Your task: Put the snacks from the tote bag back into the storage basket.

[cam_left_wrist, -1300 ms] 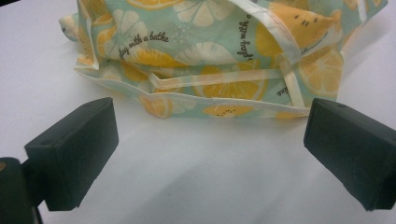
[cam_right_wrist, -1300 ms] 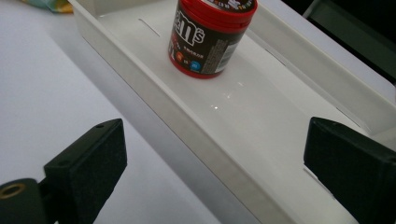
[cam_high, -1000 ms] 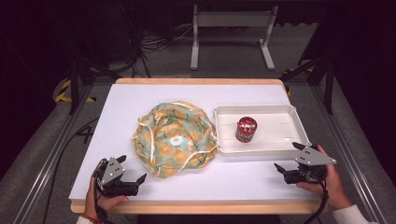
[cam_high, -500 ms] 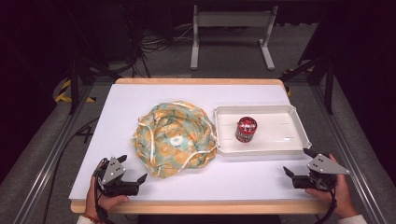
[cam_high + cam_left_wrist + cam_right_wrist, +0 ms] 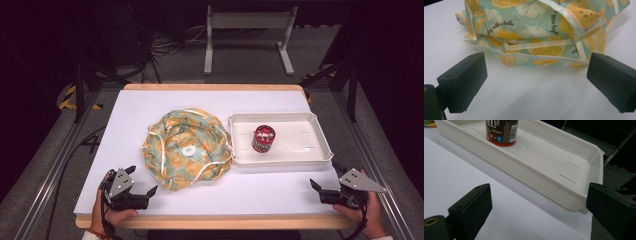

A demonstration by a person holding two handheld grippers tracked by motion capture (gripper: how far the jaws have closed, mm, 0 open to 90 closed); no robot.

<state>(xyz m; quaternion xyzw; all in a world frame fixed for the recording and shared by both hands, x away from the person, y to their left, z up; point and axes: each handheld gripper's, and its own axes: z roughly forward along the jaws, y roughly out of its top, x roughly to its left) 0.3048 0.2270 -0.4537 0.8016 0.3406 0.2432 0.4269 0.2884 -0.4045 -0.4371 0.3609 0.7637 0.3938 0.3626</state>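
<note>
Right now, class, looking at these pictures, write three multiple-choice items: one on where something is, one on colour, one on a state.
1. Where does the red can stand?
A. On the cloth
B. Inside the white tray
C. On the floor

2. What print does the cloth bag carry?
A. Orange citrus slices on pale green
B. Blue stripes
C. Plain black

3. How do the left gripper and the right gripper stand?
A. Both shut on the bag
B. One holds the can
C. Both open, holding nothing

Answers: B, the can sits upright in the tray; A, the left gripper view shows the citrus print; C, each gripper's jaws stand apart over bare table.
</note>
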